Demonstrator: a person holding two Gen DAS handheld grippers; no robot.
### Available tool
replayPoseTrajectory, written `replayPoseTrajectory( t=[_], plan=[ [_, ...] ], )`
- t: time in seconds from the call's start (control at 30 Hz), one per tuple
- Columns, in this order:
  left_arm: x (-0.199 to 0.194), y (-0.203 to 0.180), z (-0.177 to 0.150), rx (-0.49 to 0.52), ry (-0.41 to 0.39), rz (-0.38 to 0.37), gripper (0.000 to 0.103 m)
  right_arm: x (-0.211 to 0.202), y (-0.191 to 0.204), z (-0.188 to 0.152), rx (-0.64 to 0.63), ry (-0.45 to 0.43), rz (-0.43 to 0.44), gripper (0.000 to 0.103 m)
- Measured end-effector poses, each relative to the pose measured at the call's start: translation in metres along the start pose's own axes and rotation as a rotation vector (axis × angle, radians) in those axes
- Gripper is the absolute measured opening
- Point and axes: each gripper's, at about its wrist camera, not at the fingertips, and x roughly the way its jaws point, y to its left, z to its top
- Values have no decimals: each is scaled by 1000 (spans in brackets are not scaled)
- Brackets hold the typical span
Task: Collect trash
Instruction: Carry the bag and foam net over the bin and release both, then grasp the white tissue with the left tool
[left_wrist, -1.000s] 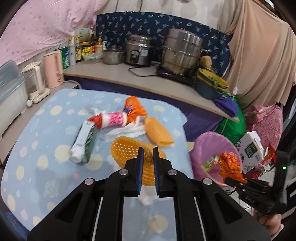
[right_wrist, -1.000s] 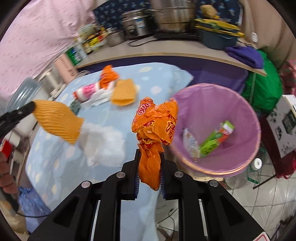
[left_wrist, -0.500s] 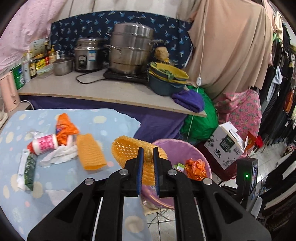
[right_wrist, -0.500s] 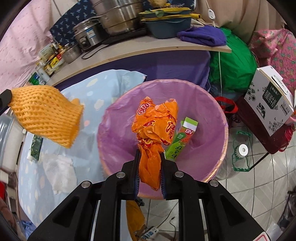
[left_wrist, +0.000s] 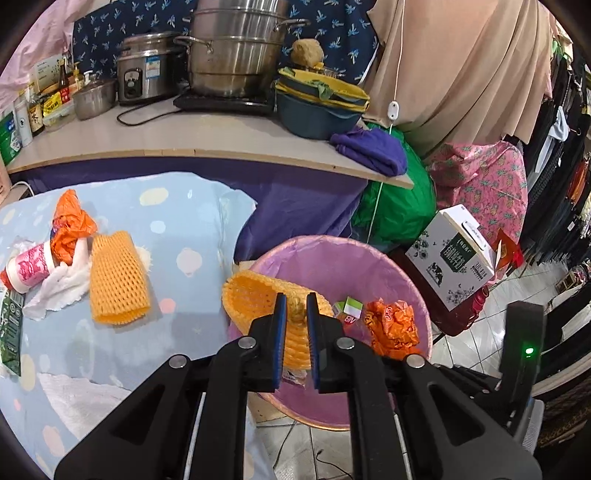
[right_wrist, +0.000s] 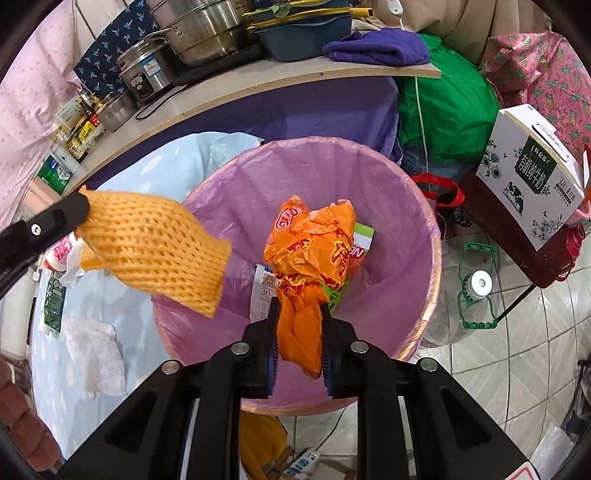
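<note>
My left gripper (left_wrist: 294, 306) is shut on an orange foam net sleeve (left_wrist: 258, 299) and holds it over the left rim of the purple-lined trash bin (left_wrist: 410, 284). The sleeve also shows in the right wrist view (right_wrist: 155, 243). My right gripper (right_wrist: 297, 314) is shut on a crumpled orange plastic wrapper (right_wrist: 314, 251), held above the middle of the bin (right_wrist: 413, 206). A green and white carton (right_wrist: 364, 236) and paper scraps lie inside the bin.
On the blue spotted tablecloth (left_wrist: 184, 229) lie a second orange net sleeve (left_wrist: 116, 277), an orange bag (left_wrist: 70, 225), a pink-labelled bottle (left_wrist: 27, 264), white tissues (left_wrist: 74, 402) and a green packet (left_wrist: 9, 332). A white milk box (right_wrist: 532, 177) stands right of the bin.
Both grippers swung right from over the table to above the bin, each still holding its item. The net sleeve now hangs over the bin's left rim.
</note>
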Motion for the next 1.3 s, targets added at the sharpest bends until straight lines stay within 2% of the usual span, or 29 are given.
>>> replayPoseTrajectory(
  t=[0.07, 0.13, 0.17, 0.63, 0.9, 1.0, 1.17, 1.23, 1.3],
  plan=[
    [6, 0, -4, -6, 11, 16, 20, -3, 0, 0, -2, -16, -9, 43],
    [8, 2, -6, -20, 14, 29, 42, -8, 2, 0, -12, -46, -38, 55],
    [7, 2, -8, -26, 9, 31, 45, -12, 3, -1, -18, -60, -48, 60],
    [-15, 8, -14, -45, -27, 40, 47, -42, 19, -1, -81, -145, -65, 66],
    [-34, 22, -22, -66, -40, 98, 47, -53, 33, -5, -107, -162, -49, 67],
    [-43, 31, -29, -70, -48, 137, 54, -58, 40, -8, -119, -170, -38, 68],
    [-57, 54, -42, -111, -44, 182, 56, -64, 59, -16, -152, -178, -26, 68],
    [-62, 65, -49, -133, -40, 204, 64, -66, 66, -20, -165, -179, -14, 68],
    [-67, 80, -57, -161, -37, 236, 67, -67, 73, -24, -178, -177, -2, 69]
  ],
)
